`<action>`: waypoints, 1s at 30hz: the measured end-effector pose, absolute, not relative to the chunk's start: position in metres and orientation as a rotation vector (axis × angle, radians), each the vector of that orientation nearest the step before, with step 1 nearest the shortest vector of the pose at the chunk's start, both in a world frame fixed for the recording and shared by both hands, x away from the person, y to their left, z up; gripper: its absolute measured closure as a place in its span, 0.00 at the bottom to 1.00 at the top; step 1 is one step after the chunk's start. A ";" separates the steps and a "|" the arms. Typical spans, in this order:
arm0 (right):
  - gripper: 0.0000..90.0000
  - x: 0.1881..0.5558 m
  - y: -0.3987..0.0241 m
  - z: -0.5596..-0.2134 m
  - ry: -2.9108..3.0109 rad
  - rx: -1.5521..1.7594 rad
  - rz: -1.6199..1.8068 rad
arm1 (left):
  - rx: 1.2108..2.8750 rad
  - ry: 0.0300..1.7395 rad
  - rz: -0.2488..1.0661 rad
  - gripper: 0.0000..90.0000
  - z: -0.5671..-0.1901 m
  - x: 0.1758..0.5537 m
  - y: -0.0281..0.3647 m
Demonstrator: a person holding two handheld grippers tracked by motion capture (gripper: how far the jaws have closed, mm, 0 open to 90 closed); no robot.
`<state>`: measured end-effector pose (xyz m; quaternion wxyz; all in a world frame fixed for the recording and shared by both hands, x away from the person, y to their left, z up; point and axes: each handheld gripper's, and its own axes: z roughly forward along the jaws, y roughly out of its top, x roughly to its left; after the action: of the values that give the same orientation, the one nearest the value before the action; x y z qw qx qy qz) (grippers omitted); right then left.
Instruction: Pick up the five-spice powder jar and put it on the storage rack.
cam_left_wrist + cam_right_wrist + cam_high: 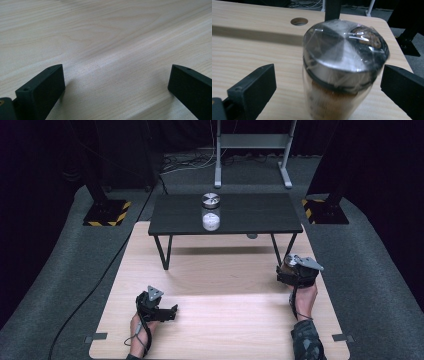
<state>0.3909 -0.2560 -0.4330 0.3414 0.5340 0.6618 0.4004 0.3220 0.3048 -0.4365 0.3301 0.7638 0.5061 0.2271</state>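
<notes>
At the right edge of the tabletop [225,330], roughly halfway back and just by the right leg of the black stand [250,212], stands the capped jar [337,95]. The right gripper [328,82] brackets it. Its fingers [254,85] are spread wide, one on each side. Neither looks to touch the glass, so nothing's gripped yet. Judging by that, the gripper is lined up w/ the jar centred in the gap so the fingers can close evenly on the body, below the lid [344,47].

Jar is upright: long axis vertical, lid up, base on the wood. Lid is brushed metal w/ clear film wrinkled over it; brownish contents below, but can't tell what they are. In the right gripper view, the gripper points toward the far edge, w/ a round hole [299,21] in the tabletop beyond.

Left gripper [172,312] sits low over the near-left part of the tabletop, well apart from the jar. Its fingers [40,92] are also released, w/ bare wood between them. It probably just waits there, out of the way.

A second jar [210,212], same type w/ white stuff inside, stands upright on the stand's top near the middle, well apart from both grippers.
</notes>
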 end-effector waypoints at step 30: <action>0.33 0.389 -0.263 -0.443 1.641 1.448 1.147 | 1.994 1.327 0.590 0.01 -0.437 0.322 0.305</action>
<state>0.3890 -0.2633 -0.4430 0.3291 0.5532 0.6272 0.4385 0.3219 0.3053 -0.4366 0.3312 0.7628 0.5075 0.2256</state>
